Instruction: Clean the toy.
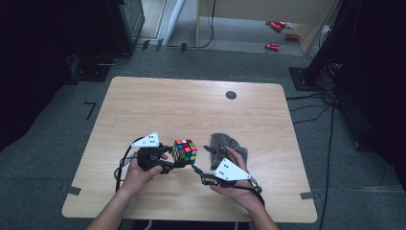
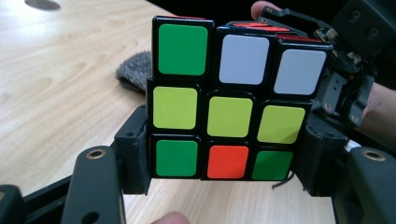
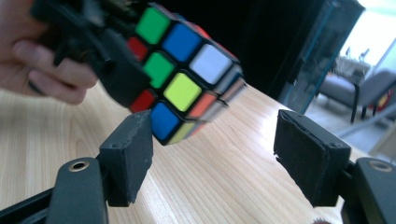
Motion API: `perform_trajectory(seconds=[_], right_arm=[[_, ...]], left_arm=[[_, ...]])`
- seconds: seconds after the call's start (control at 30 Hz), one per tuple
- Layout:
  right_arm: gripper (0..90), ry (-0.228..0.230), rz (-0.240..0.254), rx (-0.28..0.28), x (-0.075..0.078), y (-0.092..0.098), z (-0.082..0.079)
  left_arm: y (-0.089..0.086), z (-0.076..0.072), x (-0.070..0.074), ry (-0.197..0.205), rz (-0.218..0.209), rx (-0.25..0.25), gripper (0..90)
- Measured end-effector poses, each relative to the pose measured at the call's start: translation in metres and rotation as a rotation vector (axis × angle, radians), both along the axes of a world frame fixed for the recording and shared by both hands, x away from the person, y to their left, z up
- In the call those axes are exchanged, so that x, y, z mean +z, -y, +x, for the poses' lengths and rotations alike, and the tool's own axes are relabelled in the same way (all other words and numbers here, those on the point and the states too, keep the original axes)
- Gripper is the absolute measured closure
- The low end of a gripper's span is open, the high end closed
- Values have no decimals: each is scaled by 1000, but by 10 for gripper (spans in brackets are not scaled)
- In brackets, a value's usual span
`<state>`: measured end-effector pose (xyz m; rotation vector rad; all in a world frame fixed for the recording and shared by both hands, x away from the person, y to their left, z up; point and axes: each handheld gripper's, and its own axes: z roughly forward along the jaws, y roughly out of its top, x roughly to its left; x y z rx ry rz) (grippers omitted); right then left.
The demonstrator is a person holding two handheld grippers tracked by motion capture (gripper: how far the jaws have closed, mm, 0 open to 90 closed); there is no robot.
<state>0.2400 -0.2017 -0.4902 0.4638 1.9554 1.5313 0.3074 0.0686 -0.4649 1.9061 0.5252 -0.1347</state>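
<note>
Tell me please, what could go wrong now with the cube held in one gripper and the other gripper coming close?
The left gripper clamps only the bottom layer of the puzzle cube, so a push from the side might twist that layer or tip the cube out.

The right gripper is open below the cube, which is tilted to its pads; closing now could catch a corner, not flat faces.

If dropped, the cube may miss the grey cloth and hit the table.

The far half of the surface (image 1: 191, 103) is left bare apart from a small dark disc (image 1: 231, 95). Near the right, passage is blocked by a grey cloth (image 1: 230, 143) lying just beside the cube (image 1: 185, 151).
</note>
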Motion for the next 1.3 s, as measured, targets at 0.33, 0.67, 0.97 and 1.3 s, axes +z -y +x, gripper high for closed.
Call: perform_trajectory(seconds=[0.33, 0.67, 0.97, 1.3], right_arm=[[270, 139, -85, 71, -9, -8, -4], [276, 238, -186, 85, -15, -15, -6], [340, 280, -226, 73, -15, -16, -10], [343, 190, -176, 72, -13, -12, -9]], left_arm=[[1, 6, -4, -113, 36, -43, 352], [8, 8, -8, -202, 48, -116, 350], [7, 11, -9, -269, -24, -147, 329], [4, 5, -2, -118, -50, -95, 247]])
